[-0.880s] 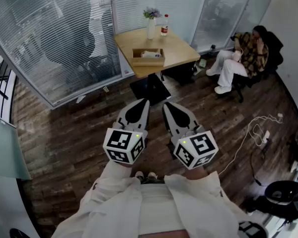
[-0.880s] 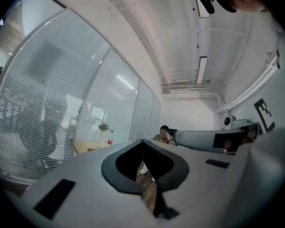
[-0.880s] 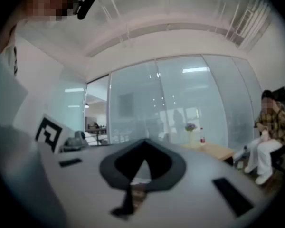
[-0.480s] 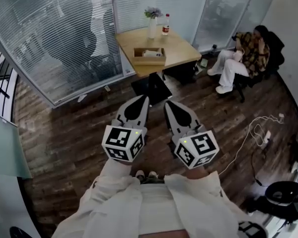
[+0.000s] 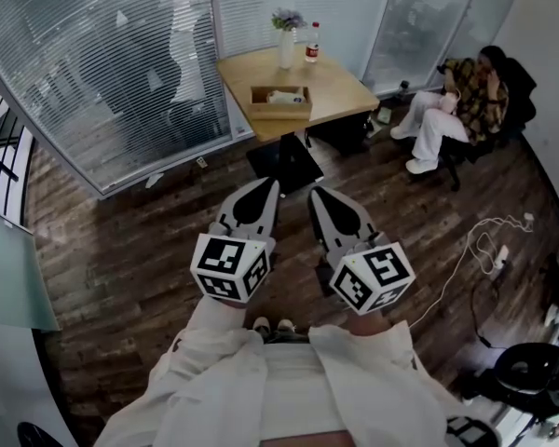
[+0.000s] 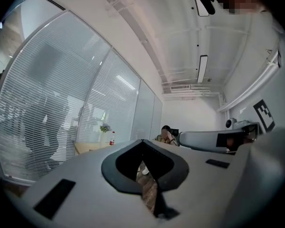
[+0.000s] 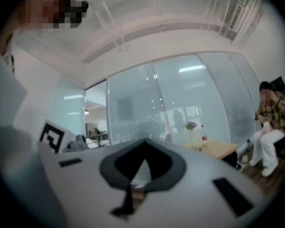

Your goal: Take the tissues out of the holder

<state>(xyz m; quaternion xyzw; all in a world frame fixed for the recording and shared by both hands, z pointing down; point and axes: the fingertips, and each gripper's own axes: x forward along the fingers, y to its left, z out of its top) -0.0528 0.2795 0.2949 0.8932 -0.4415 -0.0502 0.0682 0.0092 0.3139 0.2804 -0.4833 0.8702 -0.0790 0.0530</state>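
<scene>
A wooden tissue holder (image 5: 279, 103) with white tissues (image 5: 285, 96) in it lies on a small wooden table (image 5: 340, 91) far ahead, at the top of the head view. My left gripper (image 5: 264, 190) and right gripper (image 5: 318, 196) are held side by side above the dark wood floor, well short of the table. Each has its jaws closed together with nothing between them. In the left gripper view the left gripper (image 6: 143, 145) points toward the table (image 6: 88, 147). In the right gripper view the right gripper (image 7: 143, 145) has the table (image 7: 221, 149) to its right.
A vase of flowers (image 5: 286, 45) and a bottle (image 5: 312, 43) stand at the table's far edge. A person (image 5: 452, 101) sits on a chair to the right. Glass walls with blinds (image 5: 93, 73) run behind and left of the table. A white cable (image 5: 466, 250) lies on the floor.
The head view has shifted a little, so the table sits slightly higher in the picture. Both grippers stay shut and keep about the same place.
</scene>
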